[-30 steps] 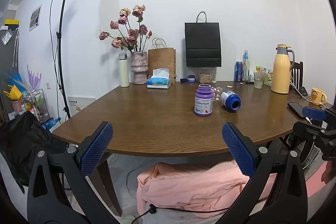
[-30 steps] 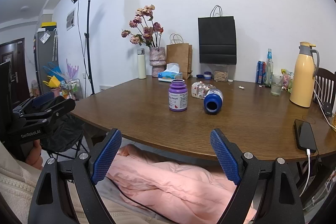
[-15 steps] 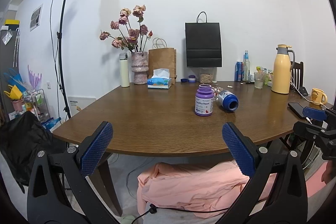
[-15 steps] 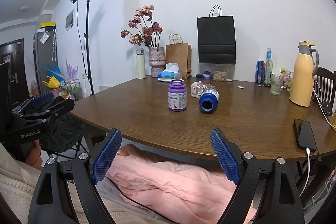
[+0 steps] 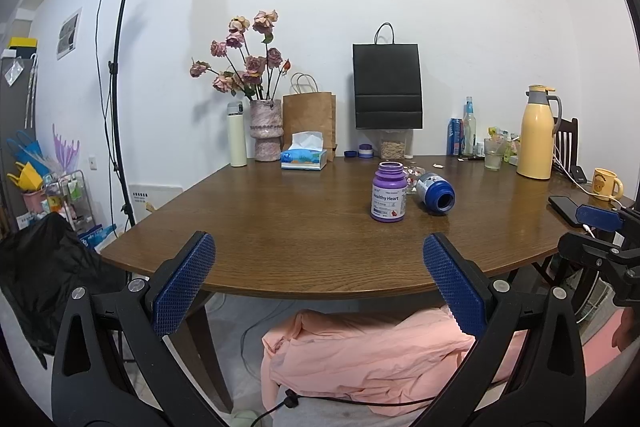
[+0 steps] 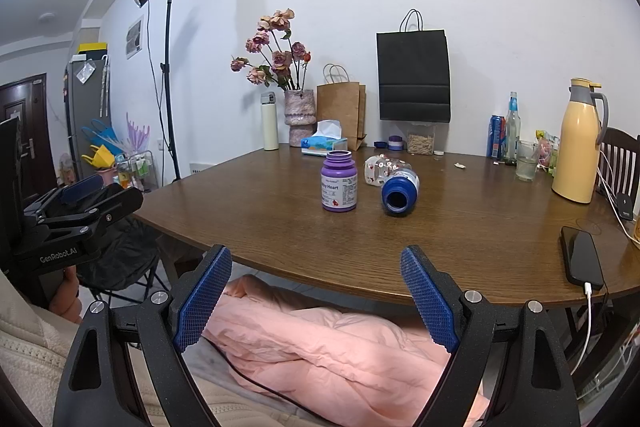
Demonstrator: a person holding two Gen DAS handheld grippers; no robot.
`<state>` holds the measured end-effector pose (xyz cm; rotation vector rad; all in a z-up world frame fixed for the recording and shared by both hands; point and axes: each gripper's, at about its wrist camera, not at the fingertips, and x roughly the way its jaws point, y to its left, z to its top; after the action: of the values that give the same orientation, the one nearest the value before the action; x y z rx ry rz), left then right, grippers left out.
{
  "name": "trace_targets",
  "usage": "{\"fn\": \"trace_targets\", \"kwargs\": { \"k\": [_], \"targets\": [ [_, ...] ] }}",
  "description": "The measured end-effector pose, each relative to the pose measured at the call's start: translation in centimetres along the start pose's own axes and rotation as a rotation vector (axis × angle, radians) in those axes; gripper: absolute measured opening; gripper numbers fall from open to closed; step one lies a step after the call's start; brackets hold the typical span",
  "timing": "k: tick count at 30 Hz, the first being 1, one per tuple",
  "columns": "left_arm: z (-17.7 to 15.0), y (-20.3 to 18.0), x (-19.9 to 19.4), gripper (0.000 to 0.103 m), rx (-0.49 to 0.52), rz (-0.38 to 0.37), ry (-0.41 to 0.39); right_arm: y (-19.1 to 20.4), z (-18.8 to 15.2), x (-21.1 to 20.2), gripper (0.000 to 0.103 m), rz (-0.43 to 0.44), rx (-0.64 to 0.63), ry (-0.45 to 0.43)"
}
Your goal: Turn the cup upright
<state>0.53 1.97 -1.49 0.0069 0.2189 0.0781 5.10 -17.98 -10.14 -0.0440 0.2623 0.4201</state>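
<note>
A blue open-mouthed bottle (image 6: 400,189) (image 5: 436,187) lies on its side mid-table, mouth towards me. Right behind it a clear cup with red dots (image 6: 378,167) (image 5: 414,171) also lies on its side. A purple lidless bottle (image 6: 339,187) (image 5: 388,195) stands upright just left of them. My left gripper (image 5: 319,249) and right gripper (image 6: 316,259) hover open at the table's near edge, well short of these items, with nothing between the fingers. The right wrist view also shows the left gripper (image 6: 80,203) at its left edge.
The brown wooden table (image 6: 280,227) carries a phone on a cable (image 6: 582,257) at the right, a yellow thermos (image 6: 576,143), a glass, bottles, a tissue box (image 6: 322,143), a flower vase and paper bags along the wall. Pink fabric (image 6: 328,343) lies below the near edge.
The blue bottle has rolled slightly to the left, towards the purple one. Both grippers have stayed nearly still and open.
</note>
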Motion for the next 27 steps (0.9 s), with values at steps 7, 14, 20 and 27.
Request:
{"fn": "trace_targets", "kwargs": {
  "k": [7,14,20,27],
  "targets": [
    [0.08,-0.05,0.24,0.103,-0.001,-0.001,0.003,-0.03,-0.02,0.05,0.090,0.001,0.000,0.001],
    [0.12,-0.06,0.34,0.103,-0.001,0.000,0.002,-0.01,-0.02,0.03,0.090,0.002,0.000,0.000],
    [0.11,-0.08,0.37,0.103,-0.001,-0.001,0.002,0.06,-0.06,0.01,0.090,0.002,0.000,0.000],
    [-0.02,-0.20,0.32,0.103,-0.002,0.001,0.002,0.07,-0.06,0.01,0.090,0.002,0.000,0.001]
  ]
}}
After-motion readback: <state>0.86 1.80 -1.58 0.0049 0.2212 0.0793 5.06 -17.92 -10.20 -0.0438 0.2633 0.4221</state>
